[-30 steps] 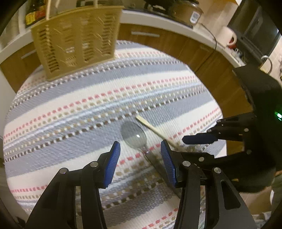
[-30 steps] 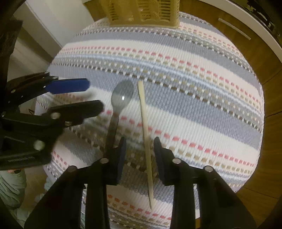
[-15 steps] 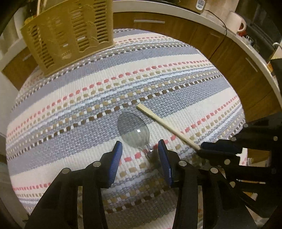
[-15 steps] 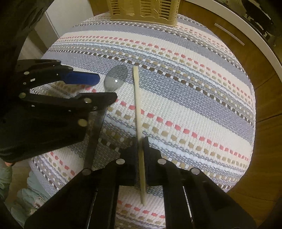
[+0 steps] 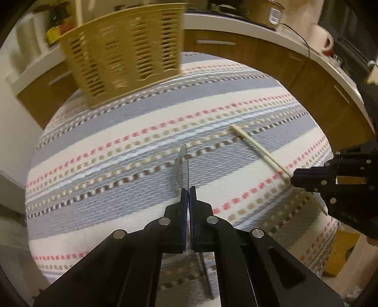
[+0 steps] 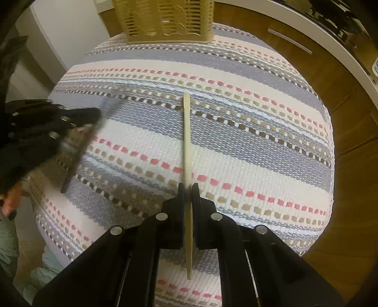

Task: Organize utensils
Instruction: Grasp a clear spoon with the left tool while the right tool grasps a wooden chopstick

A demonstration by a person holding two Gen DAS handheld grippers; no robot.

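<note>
My left gripper (image 5: 189,189) is shut on the neck of a metal spoon (image 5: 182,165), whose bowl stands on edge just beyond the pads over the striped cloth. In the right wrist view the left gripper (image 6: 94,115) is a blur at the left, with the spoon's dark handle (image 6: 75,160) trailing below it. My right gripper (image 6: 188,186) is shut on a pale wooden chopstick (image 6: 187,141) near its lower half; the stick points away toward the basket. From the left wrist view the chopstick (image 5: 257,146) runs into the right gripper (image 5: 294,180) at the right edge.
A tan slotted utensil basket (image 5: 125,59) stands at the far edge of the round table; the basket (image 6: 165,19) is straight ahead in the right wrist view. A striped woven cloth (image 5: 106,170) covers the table. Wooden cabinets and a white counter (image 5: 259,28) curve behind.
The left jaws have closed on the spoon's neck and the bowl has turned from flat to edge-on. The right jaws closed on the chopstick, and both utensils have shifted on the cloth.
</note>
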